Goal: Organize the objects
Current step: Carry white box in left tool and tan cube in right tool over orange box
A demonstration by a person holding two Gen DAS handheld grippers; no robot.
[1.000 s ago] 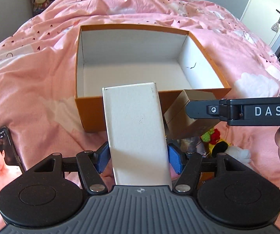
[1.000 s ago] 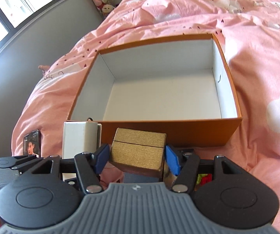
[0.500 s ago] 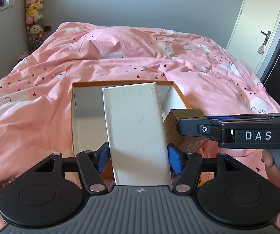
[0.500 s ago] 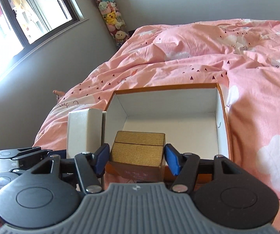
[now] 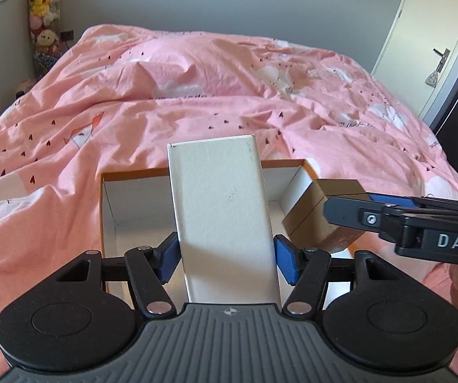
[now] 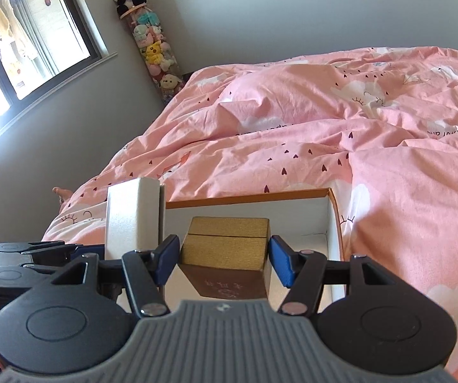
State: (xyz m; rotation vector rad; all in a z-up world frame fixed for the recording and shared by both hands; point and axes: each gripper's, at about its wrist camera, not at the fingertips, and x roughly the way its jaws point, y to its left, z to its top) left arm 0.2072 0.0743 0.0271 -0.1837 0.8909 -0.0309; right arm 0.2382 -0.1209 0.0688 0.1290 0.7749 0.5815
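Two boxes are held above an open orange box [image 5: 107, 210] that sits on a bed [image 5: 197, 102] with a pink duvet. The left gripper [image 5: 227, 260] has its blue fingers [image 5: 167, 260] closed on the long sides of a white box [image 5: 219, 210], which stands upright over the orange box's white interior. The right gripper [image 6: 222, 260] grips a gold box [image 6: 225, 245] between its fingers [image 6: 278, 260] — the gold box has a dark seam near its top and hangs over the near right part of the orange box. The two held boxes sit side by side, close but apart. Beyond the bed — a grey wall, a column of plush toys [image 6: 154, 51], a window [image 6: 21, 32] and a white door [image 5: 436, 41].
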